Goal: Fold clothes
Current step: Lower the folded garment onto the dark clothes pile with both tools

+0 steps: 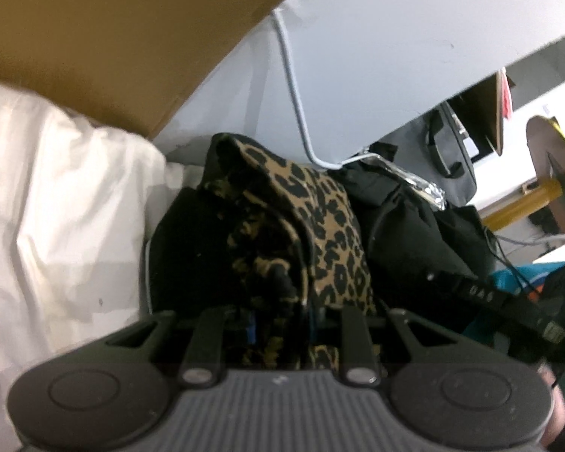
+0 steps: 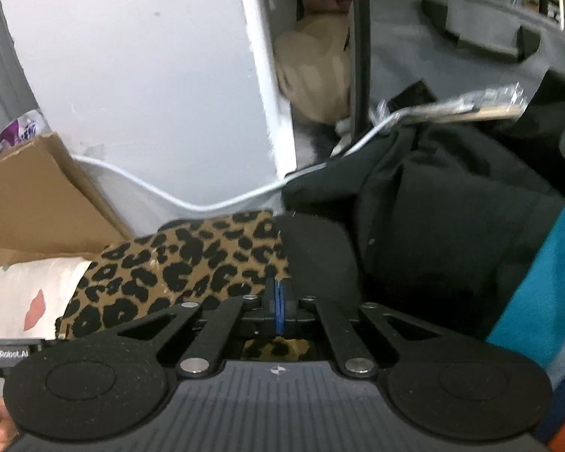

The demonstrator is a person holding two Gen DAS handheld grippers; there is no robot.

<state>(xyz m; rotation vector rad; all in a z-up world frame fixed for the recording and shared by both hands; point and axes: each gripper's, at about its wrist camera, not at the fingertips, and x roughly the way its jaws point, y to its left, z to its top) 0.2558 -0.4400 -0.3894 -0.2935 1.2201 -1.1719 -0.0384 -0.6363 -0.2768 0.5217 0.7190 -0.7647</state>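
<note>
both grippers' fingers (image 2: 278,295) pinch soft leopard-print fabric (image 1: 320,226) bunched against crumpled black cloth (image 2: 433,207).

**Black gripper bodies, blue-edged pads**

Left gripper (image 1: 280,324): matte black, two round caps at 7 and 5 o'clock, ribbed grey plate between, silver pivot pins on slanted link arms. Right gripper (image 2: 278,301): same build, blue strips along the pads, white "GenRobot.AI" lettering at 9 o'clock, small cross mark at centre.
</note>
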